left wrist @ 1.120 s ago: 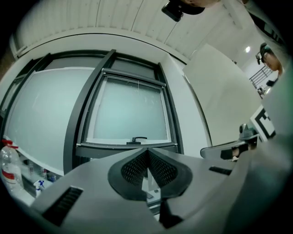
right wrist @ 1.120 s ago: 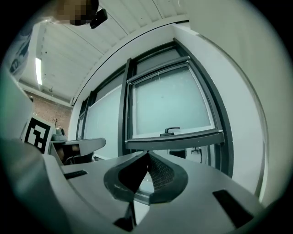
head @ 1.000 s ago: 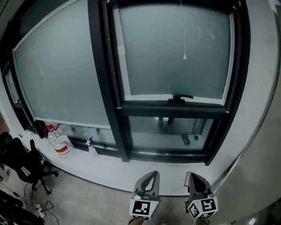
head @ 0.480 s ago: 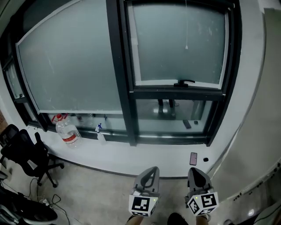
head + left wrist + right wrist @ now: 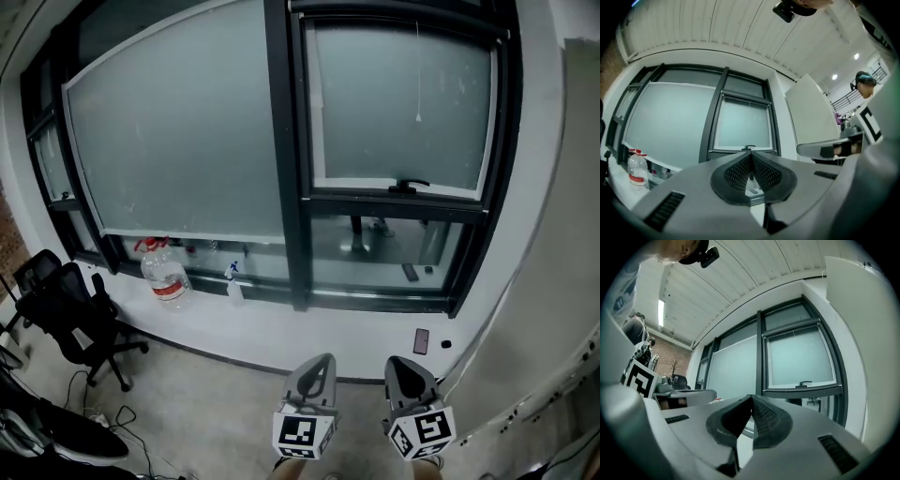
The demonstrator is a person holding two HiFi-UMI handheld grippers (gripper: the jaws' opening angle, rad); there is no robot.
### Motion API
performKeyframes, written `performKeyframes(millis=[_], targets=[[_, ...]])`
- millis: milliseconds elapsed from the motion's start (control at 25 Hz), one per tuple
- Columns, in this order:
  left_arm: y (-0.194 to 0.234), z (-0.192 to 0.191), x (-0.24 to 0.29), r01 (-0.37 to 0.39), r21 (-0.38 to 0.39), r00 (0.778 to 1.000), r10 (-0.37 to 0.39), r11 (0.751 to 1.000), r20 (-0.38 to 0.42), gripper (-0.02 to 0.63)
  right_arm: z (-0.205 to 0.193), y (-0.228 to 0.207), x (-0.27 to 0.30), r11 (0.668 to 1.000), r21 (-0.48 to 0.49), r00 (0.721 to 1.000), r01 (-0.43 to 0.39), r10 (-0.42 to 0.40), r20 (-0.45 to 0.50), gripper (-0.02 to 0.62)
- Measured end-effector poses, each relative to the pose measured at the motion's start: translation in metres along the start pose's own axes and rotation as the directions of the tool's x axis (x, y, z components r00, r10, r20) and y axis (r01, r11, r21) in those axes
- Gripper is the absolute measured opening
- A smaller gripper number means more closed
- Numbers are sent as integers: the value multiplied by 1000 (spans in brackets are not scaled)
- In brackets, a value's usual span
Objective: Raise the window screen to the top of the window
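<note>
The window screen is a frosted grey sheet over the upper part of the right-hand window, with a thin pull cord hanging in front of it. Its bottom edge sits just above the black window handle. My left gripper and right gripper are side by side at the bottom of the head view, well back from the sill, both shut and empty. In the left gripper view, the left gripper points at the screen. In the right gripper view, the right gripper points left of the screen.
A large water bottle and a spray bottle stand on the white sill. A dark phone lies on it at the right. A black office chair is on the floor at left. A white wall runs along the right.
Both grippers and the head view have pulled back from the window. More of the floor, sill and chair shows now. The grippers stay shut and empty.
</note>
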State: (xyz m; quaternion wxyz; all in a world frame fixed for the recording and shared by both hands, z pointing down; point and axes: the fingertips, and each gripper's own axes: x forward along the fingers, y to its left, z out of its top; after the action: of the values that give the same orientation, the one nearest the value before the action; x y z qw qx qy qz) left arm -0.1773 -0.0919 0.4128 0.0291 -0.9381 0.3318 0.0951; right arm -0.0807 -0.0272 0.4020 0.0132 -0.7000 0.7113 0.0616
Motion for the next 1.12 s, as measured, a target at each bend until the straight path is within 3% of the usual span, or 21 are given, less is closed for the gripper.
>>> performKeyframes(millis=[160,320,760,1120], targets=[[-22,7,-24,-4,-1,1000,4,1000,2,3,20,14,-39,1000,-15,999,-18,19,34,6],[-67,12,-61,3,-1,1000,-3,1000,7,3,29,14,-107,999,-29,998,18,-16,60,6],[-232,28,-250,7,36,1000,-7,999,10,3,28,44,-352,994,57,991,98,-103,90,6],[-272,63,-332,-12,37,999,11,999,34,3,46,78,-440,993,45,992,106,-109,67,6]])
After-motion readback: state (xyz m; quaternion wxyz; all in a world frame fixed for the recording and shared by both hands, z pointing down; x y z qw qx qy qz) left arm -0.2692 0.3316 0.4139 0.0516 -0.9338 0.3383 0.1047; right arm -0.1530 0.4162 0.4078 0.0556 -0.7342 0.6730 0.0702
